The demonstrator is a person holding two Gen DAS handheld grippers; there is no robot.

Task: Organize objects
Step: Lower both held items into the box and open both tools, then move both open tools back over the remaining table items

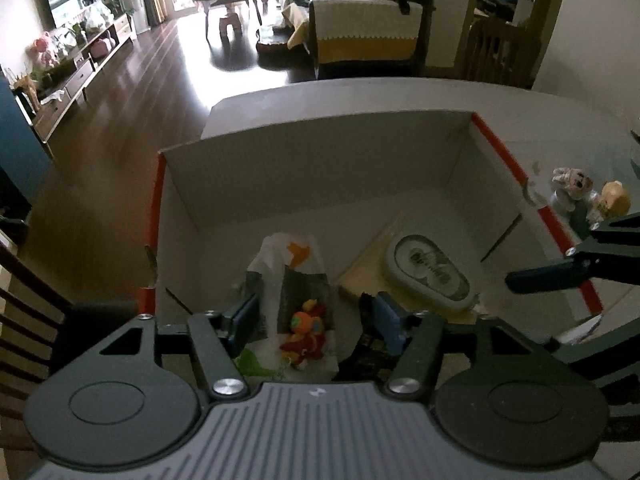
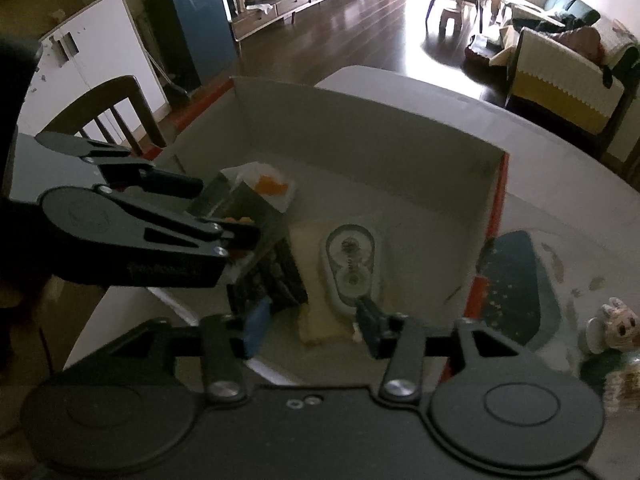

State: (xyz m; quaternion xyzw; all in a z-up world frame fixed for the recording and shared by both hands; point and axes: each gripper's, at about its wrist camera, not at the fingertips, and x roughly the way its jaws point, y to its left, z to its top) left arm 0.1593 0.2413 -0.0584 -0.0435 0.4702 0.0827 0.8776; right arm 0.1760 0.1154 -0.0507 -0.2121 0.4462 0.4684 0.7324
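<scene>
I had the left gripper (image 1: 314, 322) over the near end of the open cardboard box (image 1: 320, 152), its blue pads spread wide around a white snack packet (image 1: 294, 280) with a red-and-orange cartoon figure, though I could not tell whether either pad touched it. Just right of that gripper lay a grey oval case (image 1: 432, 272) on a pale flat board (image 1: 370, 276). My right gripper (image 2: 312, 326) was open and empty above the same case (image 2: 352, 264). Two small figurines (image 1: 588, 196) stood on the table beyond the box's right wall, partly cut off.
</scene>
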